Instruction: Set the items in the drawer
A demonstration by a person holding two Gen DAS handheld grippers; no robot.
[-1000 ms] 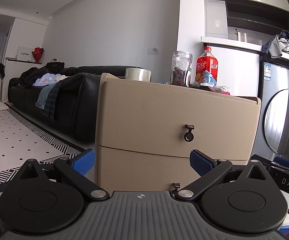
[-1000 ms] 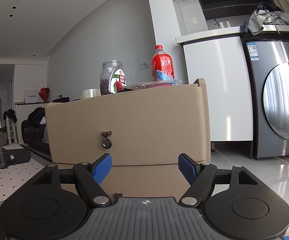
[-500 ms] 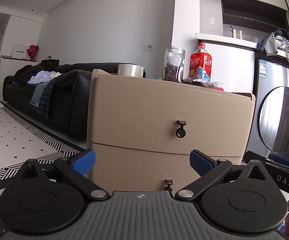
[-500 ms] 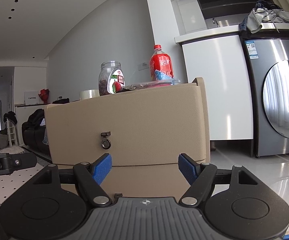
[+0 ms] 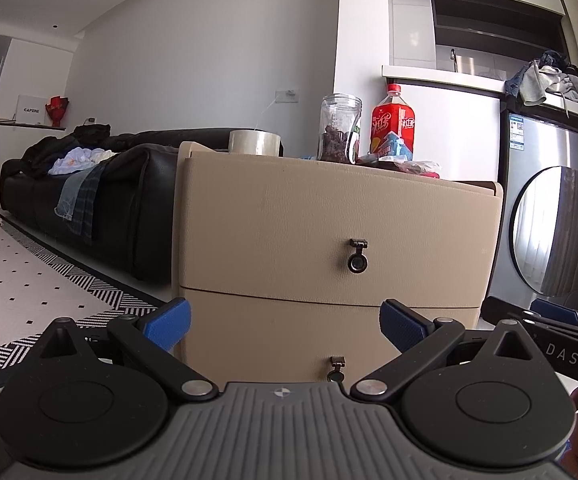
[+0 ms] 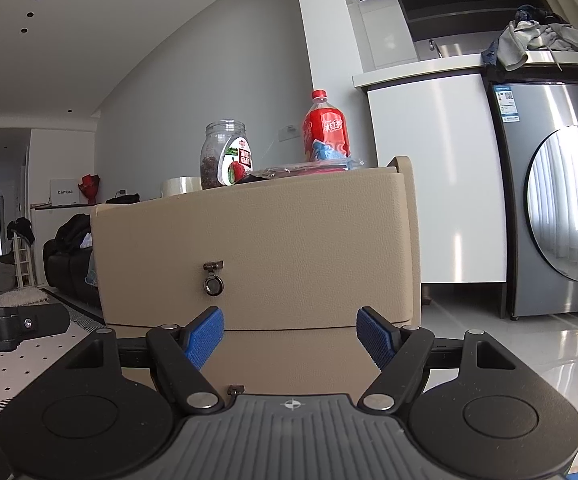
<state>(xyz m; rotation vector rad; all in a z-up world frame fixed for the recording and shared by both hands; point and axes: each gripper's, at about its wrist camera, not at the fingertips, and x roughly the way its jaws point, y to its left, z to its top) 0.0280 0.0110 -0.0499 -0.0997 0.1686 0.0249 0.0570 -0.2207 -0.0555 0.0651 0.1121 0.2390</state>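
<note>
A beige two-drawer cabinet (image 5: 321, 232) (image 6: 289, 248) stands ahead of both grippers, both drawers shut. The upper drawer has a dark ring pull (image 5: 357, 261) (image 6: 213, 283); the lower pull (image 5: 336, 368) peeks over the left gripper body. On top stand a tape roll (image 5: 254, 142) (image 6: 181, 188), a glass jar (image 5: 340, 128) (image 6: 225, 154), a red bottle (image 5: 392, 124) (image 6: 325, 128) and flat snack packets (image 5: 409, 166) (image 6: 301, 169). My left gripper (image 5: 287, 322) is open and holds nothing, short of the cabinet front. My right gripper (image 6: 291, 334) is open too, with nothing between its fingers.
A black sofa (image 5: 89, 184) with clothes stands left of the cabinet, with a patterned rug (image 5: 29, 288) in front. A steel washer (image 5: 557, 224) (image 6: 557, 216) stands on the right, clothes heaped on it. The other gripper's body (image 5: 549, 340) (image 6: 9, 326) shows at each view's edge.
The left gripper has pulled back and tilted up a little, so the cabinet looks smaller and the lower pull shows. The right view has hardly changed. Both grippers stay open.
</note>
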